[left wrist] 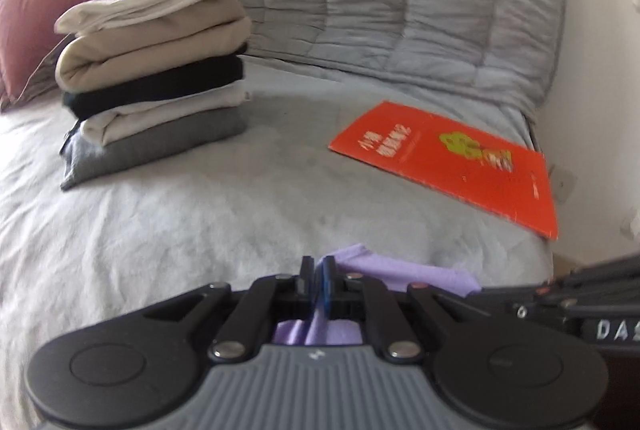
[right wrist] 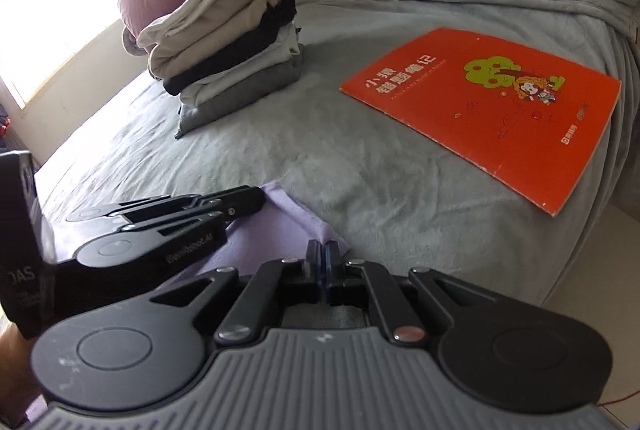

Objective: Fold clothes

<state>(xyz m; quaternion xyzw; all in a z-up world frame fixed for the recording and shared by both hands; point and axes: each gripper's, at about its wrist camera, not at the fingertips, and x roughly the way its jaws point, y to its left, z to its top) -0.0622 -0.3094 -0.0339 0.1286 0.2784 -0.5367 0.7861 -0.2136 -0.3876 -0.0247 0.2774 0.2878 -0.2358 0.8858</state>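
In the left wrist view, a pink pillow (left wrist: pixel 48 1) fills the upper left of the frame, and just right of it a stack of folded clothes (left wrist: pixel 156 69) stands on the grey bed (left wrist: pixel 200 197). A red booklet (left wrist: pixel 452 165) lies flat at centre right, well apart from the stack. At the bottom centre, the left hand-held gripper (left wrist: pixel 317 270) is closed on a fold of the purple cloth (left wrist: pixel 400 272), which passes between its fingers and spreads to the lower right.

In the right wrist view, the left hand-held gripper (right wrist: pixel 256 201) enters from the lower left, lying over the purple cloth (right wrist: pixel 280 226). The right hand-held gripper (right wrist: pixel 322 258) at the bottom centre is closed; its tips sit at the cloth's right corner, but whether cloth is pinched there cannot be told. The stack (right wrist: pixel 232 45) stands at the upper left, the booklet (right wrist: pixel 492 109) at the right.
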